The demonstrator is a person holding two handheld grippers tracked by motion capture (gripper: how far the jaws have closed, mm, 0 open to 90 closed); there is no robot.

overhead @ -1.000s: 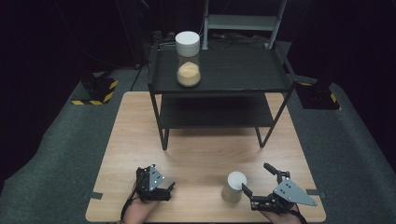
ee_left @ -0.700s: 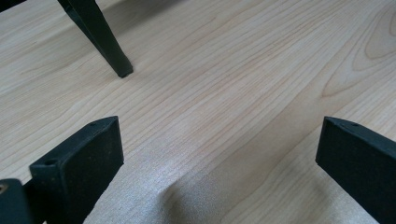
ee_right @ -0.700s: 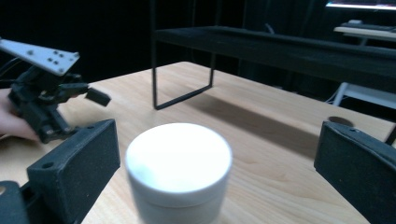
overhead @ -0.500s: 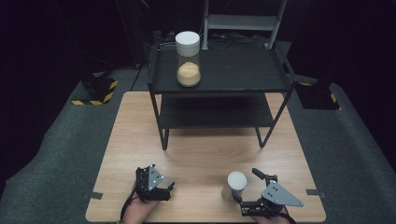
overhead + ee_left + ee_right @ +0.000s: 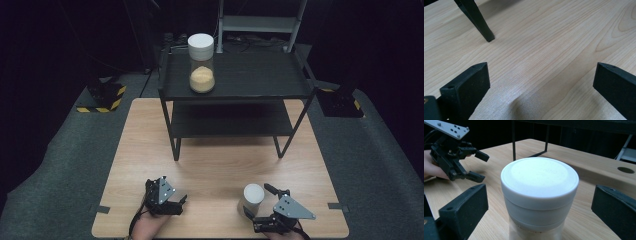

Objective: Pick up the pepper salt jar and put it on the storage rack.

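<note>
Two tongs, both released: right tongs (image 5: 256,204) straddle near jar (image 5: 252,199); left tongs (image 5: 180,202) idle; two jars.

A pale wooden counter (image 5: 215,165) stands on grey carpet (image 5: 60,170), and a black two-tier shelf (image 5: 250,80) stands on its far half, its legs planted on the wood. On the shelf's top tier, towards the left, stands a tall jar (image 5: 201,63) with a white lid and tan powder in its lower part. On the counter's near edge, right of centre, a second white-lidded jar (image 5: 252,199) stands upright, well apart from the shelf, with strips of grey tape (image 5: 336,206) at the counter's side edges.
</note>
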